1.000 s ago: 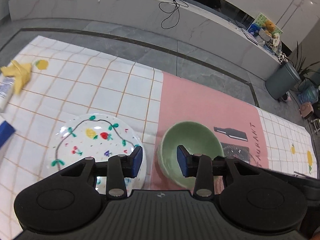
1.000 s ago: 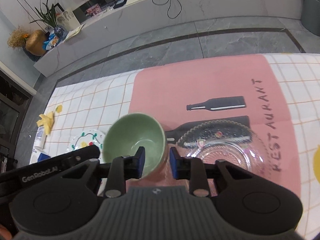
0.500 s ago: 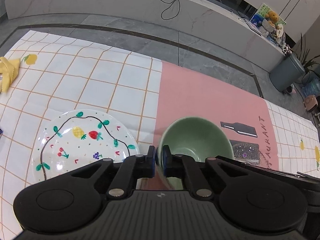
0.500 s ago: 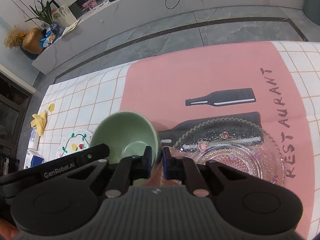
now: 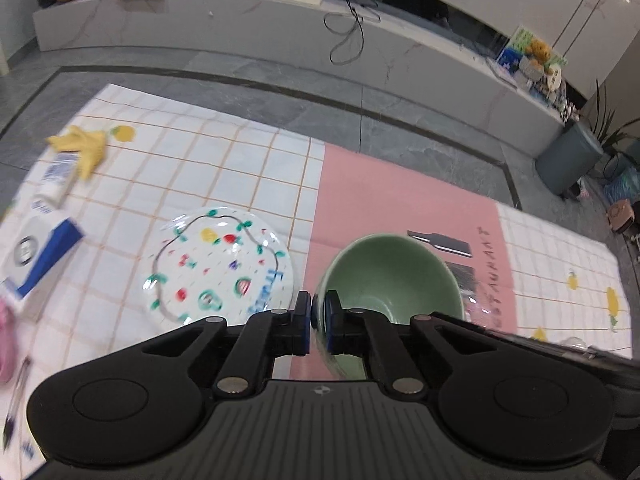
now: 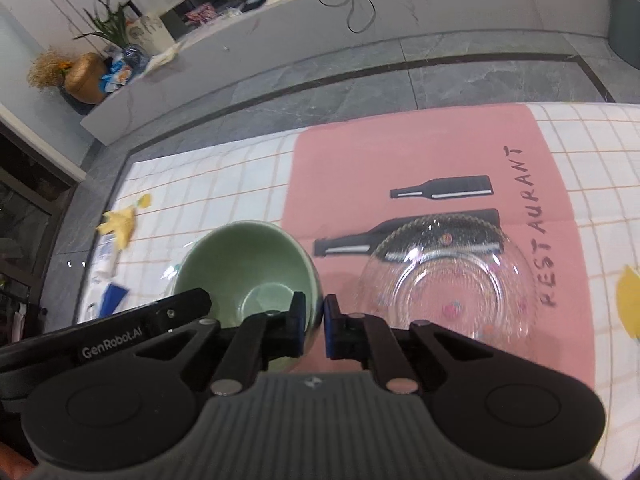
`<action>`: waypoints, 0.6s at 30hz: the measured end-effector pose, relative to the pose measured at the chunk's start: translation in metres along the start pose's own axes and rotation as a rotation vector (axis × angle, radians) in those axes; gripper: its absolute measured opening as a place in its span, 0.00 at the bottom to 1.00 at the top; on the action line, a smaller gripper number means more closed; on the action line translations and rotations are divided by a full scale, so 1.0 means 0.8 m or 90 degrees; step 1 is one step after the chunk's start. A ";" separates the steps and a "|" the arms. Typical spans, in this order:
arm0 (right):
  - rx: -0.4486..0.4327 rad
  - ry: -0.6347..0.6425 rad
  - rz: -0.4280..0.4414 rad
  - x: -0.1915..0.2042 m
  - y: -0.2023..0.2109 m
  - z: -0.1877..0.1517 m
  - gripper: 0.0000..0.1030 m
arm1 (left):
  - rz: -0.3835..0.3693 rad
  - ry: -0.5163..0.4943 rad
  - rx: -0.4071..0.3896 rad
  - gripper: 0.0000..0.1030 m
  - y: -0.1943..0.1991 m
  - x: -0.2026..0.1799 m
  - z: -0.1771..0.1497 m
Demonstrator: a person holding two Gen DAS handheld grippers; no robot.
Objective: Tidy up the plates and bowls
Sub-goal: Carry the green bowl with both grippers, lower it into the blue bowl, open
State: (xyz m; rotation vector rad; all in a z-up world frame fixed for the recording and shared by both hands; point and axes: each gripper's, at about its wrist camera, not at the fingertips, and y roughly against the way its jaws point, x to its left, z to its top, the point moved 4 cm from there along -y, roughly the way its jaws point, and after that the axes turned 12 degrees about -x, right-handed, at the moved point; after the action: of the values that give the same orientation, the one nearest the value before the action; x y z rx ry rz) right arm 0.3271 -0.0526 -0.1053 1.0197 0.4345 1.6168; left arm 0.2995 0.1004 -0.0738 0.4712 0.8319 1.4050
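Observation:
A green bowl (image 5: 394, 270) is held up off the cloth by both grippers. My left gripper (image 5: 317, 322) is shut on its left rim, one finger inside and one outside. My right gripper (image 6: 314, 324) is shut on its right rim; the bowl also shows in the right wrist view (image 6: 248, 268). A white plate painted with fruit (image 5: 218, 264) lies on the cloth to the bowl's left. A clear glass plate with a beaded edge (image 6: 444, 280) lies on the pink panel to the bowl's right.
The checked cloth with a pink "RESTAURANT" panel (image 6: 400, 152) covers the floor. At the left edge lie a tube (image 5: 54, 182), a yellow scrap (image 5: 82, 144) and a blue-and-white box (image 5: 38, 254). A grey bin (image 5: 570, 162) stands at the back right.
Both grippers closed onto the bowl's rim from opposite sides and lifted it; the views have risen and the cloth objects look farther below.

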 end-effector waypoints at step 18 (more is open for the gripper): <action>0.036 0.006 0.101 0.035 0.175 -0.150 0.06 | 0.033 0.091 -0.042 0.09 0.189 0.036 -0.132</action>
State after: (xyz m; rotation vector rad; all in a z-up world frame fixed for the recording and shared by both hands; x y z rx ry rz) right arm 0.1470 -0.0429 -0.0591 1.1129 0.4172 1.7601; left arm 0.1193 0.1307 -0.0376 0.3471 0.8908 1.5234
